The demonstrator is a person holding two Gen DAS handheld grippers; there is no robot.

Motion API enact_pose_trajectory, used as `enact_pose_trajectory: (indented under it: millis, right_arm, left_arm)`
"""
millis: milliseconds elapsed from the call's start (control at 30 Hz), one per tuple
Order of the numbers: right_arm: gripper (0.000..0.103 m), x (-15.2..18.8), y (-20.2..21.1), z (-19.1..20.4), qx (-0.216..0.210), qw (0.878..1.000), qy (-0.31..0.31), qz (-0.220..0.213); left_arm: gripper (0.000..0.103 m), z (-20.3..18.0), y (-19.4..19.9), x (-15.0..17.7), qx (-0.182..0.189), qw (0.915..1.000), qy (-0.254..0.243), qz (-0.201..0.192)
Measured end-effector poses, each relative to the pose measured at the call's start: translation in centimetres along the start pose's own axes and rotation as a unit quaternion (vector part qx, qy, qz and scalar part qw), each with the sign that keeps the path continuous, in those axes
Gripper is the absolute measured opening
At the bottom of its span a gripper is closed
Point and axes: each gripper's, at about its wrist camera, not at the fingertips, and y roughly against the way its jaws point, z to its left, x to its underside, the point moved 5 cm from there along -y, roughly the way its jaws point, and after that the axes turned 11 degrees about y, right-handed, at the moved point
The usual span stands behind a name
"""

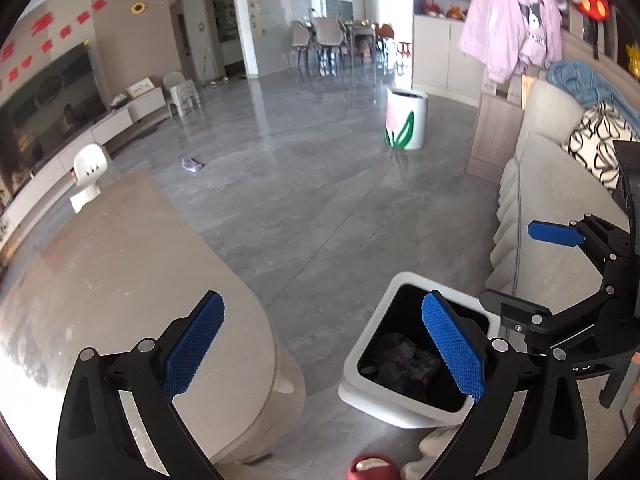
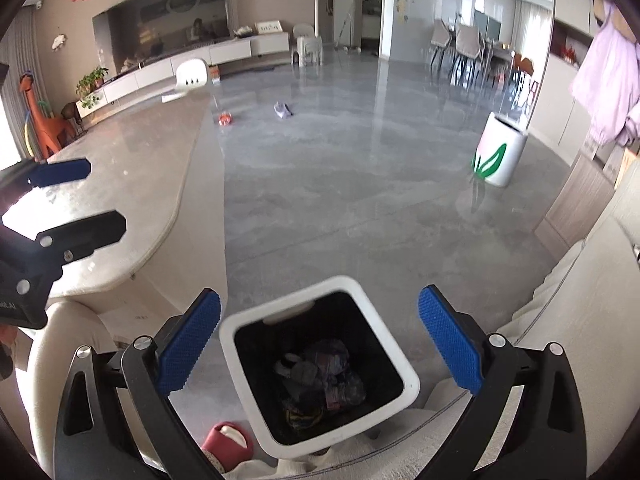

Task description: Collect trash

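The right tool hangs directly over the white bin, its blue pads spread wide with nothing between them, so whatever it carried looks delivered. The left tool is spread just as wide and empty too, poised over the gap between the desk on the left and the bin on the right.

Down inside the bin's black liner sits a crumpled heap of trash, dark wrappers and scraps piled together near the bottom. That is the done part, and there is plainly a fair bit of it.

Just beside the bin, near the bottom of the frame, a red slipper rests on the floor; not trash by the look of it.

The desk's top looks bare apart from a white stand at its far end.

Farther out, work may remain. A small orange object lies on the grey floor beyond the desk's far end, and a crumpled purple piece sits a little to its right. If those count as trash, the collection is well along but not finished.
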Motion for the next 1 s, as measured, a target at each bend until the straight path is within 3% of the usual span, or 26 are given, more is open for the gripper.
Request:
enact_pose_trajectory:
  millis: [600, 1000]
  right_arm:
    - [0.099, -6.9, 5.5, 7.9, -0.021, 0.994, 0.056, -0.092]
    - [0.099, -13.0, 6.6, 18.1, -0.086, 0.979, 0.113, -0.145]
  left_arm:
    - [0.098, 9.1, 10.3, -0.5, -0.063, 0.9909, 0.092, -0.076]
    - [0.098, 17.3, 17.1, 1.2, -0.138, 0.9717, 0.149, -0.121]
